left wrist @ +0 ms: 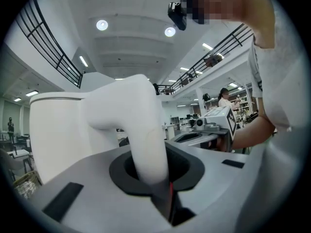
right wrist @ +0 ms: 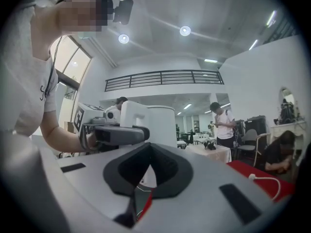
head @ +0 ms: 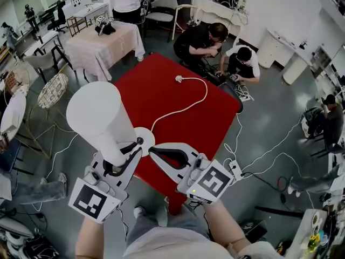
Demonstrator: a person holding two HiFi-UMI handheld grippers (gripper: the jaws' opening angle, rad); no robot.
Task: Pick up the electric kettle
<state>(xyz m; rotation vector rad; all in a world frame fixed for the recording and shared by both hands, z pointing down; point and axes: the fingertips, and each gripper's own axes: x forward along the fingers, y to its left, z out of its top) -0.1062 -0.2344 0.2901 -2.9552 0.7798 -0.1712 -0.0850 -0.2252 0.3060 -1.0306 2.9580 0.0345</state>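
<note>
White and tall, the electric kettle hangs in your left gripper. In the left gripper view the jaws are pinching the kettle's curved handle, which goes down between the dark pads, and the kettle body stands upright to the left of it. From the head view the kettle is up in the air, over the near left edge of the red desk. It is not sitting on its round white base. The base lies bare on the desk, just beside the lower end of the kettle. A white cord runs from the base across the red surface in a curve and ends in a plug that lies loose near the far side.

Your right gripper is just to the right of the left one, near the base. Its jaws are pressed together with nothing between them.
</note>
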